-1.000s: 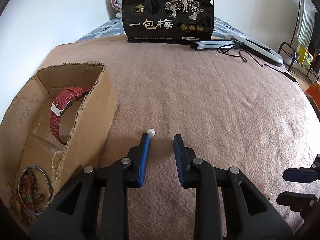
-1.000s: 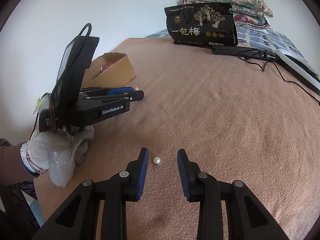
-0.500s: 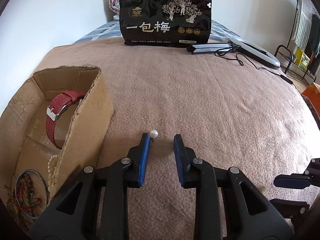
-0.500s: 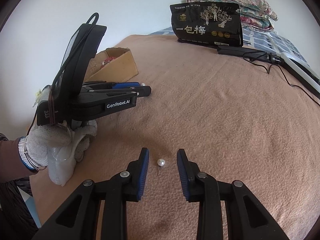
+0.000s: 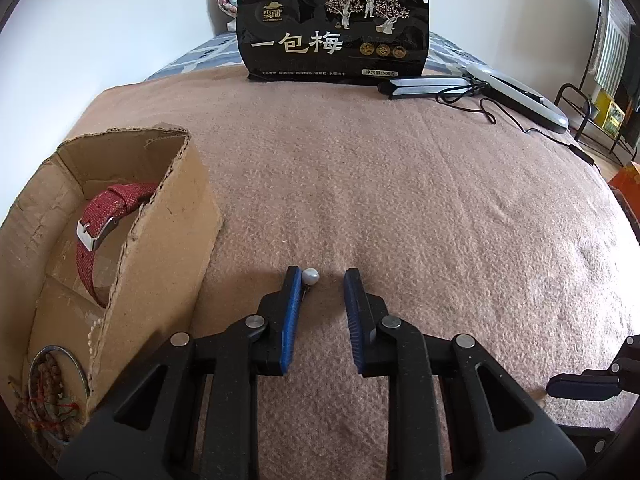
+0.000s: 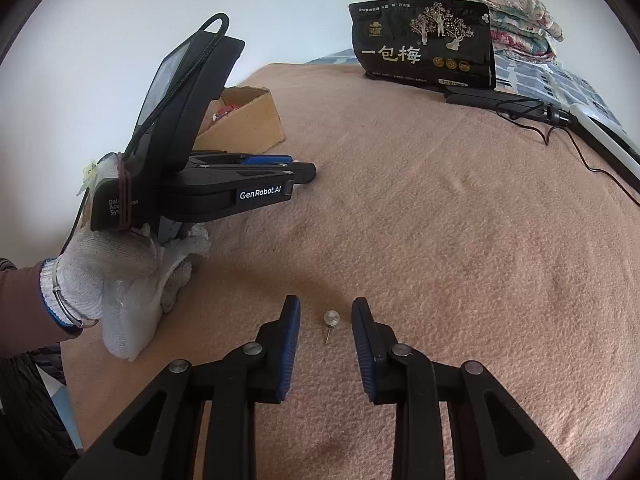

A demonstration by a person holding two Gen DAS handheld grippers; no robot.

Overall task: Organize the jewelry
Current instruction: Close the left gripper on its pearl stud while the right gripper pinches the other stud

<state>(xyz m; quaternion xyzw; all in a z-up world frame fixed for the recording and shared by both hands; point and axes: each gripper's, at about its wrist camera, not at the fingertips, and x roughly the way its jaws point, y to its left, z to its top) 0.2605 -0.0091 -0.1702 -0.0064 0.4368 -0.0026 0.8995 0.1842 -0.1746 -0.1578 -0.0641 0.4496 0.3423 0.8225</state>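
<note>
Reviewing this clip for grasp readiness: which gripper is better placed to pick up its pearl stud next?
Right. Its pearl stud lies centred between the open right gripper fingers. The left gripper, also open, has its stud against one fingertip, off-centre.

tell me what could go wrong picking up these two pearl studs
The small white pearl stud earring sits at the left gripper inner fingertip, off-centre, so closing may flick it away. The other pearl stud lies flat between the open right gripper fingers; its thin post could slip into the fuzzy pink blanket.
</note>
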